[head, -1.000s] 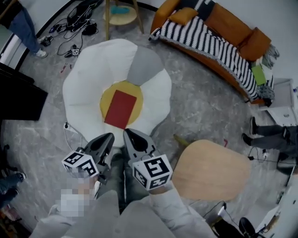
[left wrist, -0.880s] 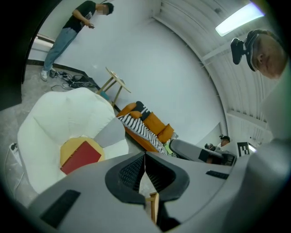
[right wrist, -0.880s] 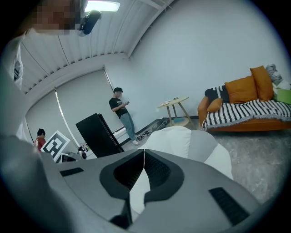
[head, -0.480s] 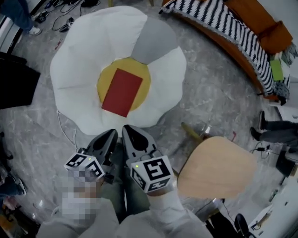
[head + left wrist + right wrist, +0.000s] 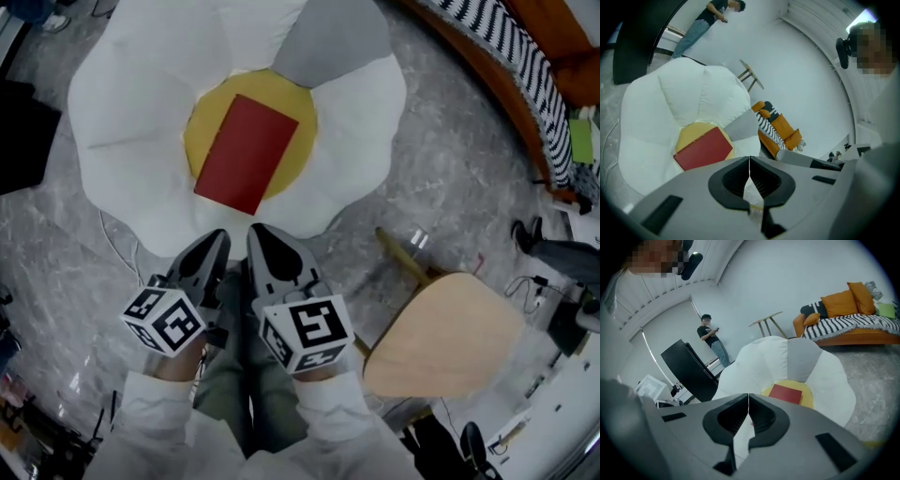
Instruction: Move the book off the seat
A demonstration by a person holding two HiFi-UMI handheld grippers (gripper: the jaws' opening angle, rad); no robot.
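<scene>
"So, from the left edge, what's there?"

"Dark, boxy furniture [image 5: 19,131] on the grey marbled floor [image 5: 441,187]. Then comes the seat [image 5: 112,122], a big white flower-shaped cushion with a round yellow centre [image 5: 202,122] and one grey petal [image 5: 328,42]."

"And the book?"

"The red book [image 5: 246,153] lies flat on that yellow centre, turned at a slant. Its near edge reaches the rim of the yellow. The cover looks plain red, and any title is too small to tell."

"The tongs?"

"The left tongs [image 5: 217,239] hover at the cushion's near edge. In the left gripper view their tips are pressed together and hold nothing, with only cushion showing behind them. The right tongs [image 5: 259,232] sit just beside them, likewise clenched and empty. Both pairs point toward the book and are apart from it."

"Any print to read?"

"Only black-and-white square markers, on the left cube [image 5: 161,319] and the right cube [image 5: 305,333] behind the tongs."

"Further right?"

"A pale wooden chair seat [image 5: 445,333] stands on the floor near the right sleeve. At the top right is an orange sofa [image 5: 562,19] under a black-and-white striped throw [image 5: 525,75]. In the right gripper view a person [image 5: 712,341] stands by the wall beyond the cushion."
</scene>
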